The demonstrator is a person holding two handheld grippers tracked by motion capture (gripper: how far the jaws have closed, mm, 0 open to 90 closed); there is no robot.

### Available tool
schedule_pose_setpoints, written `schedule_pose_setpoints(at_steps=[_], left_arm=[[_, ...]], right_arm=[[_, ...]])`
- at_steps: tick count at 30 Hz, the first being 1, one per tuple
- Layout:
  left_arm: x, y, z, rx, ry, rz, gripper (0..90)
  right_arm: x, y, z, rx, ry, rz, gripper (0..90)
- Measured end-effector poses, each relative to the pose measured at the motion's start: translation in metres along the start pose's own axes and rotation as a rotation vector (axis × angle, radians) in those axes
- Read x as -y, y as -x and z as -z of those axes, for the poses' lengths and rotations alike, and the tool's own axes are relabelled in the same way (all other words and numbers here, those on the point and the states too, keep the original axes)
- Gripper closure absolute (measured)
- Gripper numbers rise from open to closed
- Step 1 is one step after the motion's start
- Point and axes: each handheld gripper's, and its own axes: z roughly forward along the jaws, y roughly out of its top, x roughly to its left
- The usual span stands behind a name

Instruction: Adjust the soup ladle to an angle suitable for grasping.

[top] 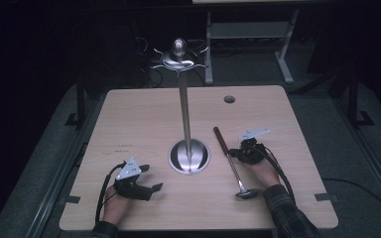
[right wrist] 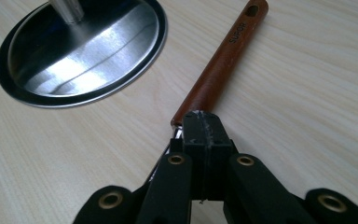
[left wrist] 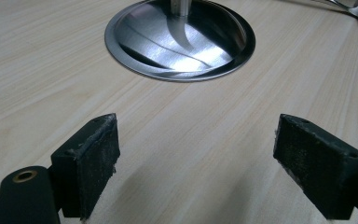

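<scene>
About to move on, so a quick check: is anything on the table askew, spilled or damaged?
Nothing stands out. The hook stand rises upright from its round steel base. The ladle lies flat on the table beside the base, with the right gripper shut at its metal shaft just below the wooden handle. No spill or damage shows.

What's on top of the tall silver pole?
The pole rises from a round metal base on the table. At its top sits a shiny dome knob over a ring of curved hooks. Nothing hangs there. The dark background hides the far hooks.
</scene>
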Motion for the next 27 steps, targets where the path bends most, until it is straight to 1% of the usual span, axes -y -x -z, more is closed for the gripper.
schedule_pose_setpoints(at_steps=[5, 6, 7, 8, 11, 13, 14, 16, 17, 18, 20, 23, 27], left_arm=[[0.000, 0.000, 0.000, 0.001, -0.001, -0.001, 14.2], [0.000, 0.000, 0.000, 0.001, 0.000, -0.001, 14.2], [0.000, 0.000, 0.000, 0.001, 0.000, 0.000, 14.2], [0.000, 0.000, 0.000, 0.001, -0.001, 0.000, 14.2], [0.000, 0.000, 0.000, 0.000, 0.000, -0.002, 14.2], [0.000, 0.000, 0.000, 0.000, 0.000, -0.001, 14.2], [0.000, 0.000, 0.000, 0.001, -0.002, -0.002, 14.2], [0.000, 0.000, 0.000, 0.001, -0.001, -0.001, 14.2], [0.000, 0.000, 0.000, 0.001, -0.002, -0.002, 14.2], [0.000, 0.000, 0.000, 0.001, -0.001, -0.002, 14.2], [0.000, 0.000, 0.000, 0.001, -0.001, -0.001, 14.2], [0.000, 0.000, 0.000, 0.001, -0.002, -0.001, 14.2], [0.000, 0.000, 0.000, 0.001, 0.000, -0.001, 14.2]], right_arm=[[-0.001, -0.004, -0.002, -0.025, -0.009, 0.012, 89.7], [-0.002, -0.004, -0.002, -0.029, -0.008, 0.023, 89.7], [-0.002, -0.005, -0.002, -0.036, -0.010, 0.018, 89.7], [-0.003, -0.007, -0.003, -0.047, -0.011, 0.030, 89.7], [-0.003, -0.008, -0.003, -0.052, -0.018, 0.036, 89.7], [-0.004, -0.010, -0.004, -0.064, -0.023, 0.042, 89.7], [-0.004, -0.011, -0.005, -0.073, -0.029, 0.057, 89.7], [-0.004, -0.012, -0.006, -0.076, -0.034, 0.055, 89.7], [-0.004, -0.012, -0.006, -0.076, -0.036, 0.065, 89.7], [-0.004, -0.012, -0.007, -0.088, -0.035, 0.075, 89.7], [-0.004, -0.014, -0.008, -0.094, -0.037, 0.077, 89.7], [-0.004, -0.015, -0.009, -0.098, -0.043, 0.082, 89.7], [-0.006, -0.014, -0.004, -0.083, -0.036, 0.076, 89.8]])
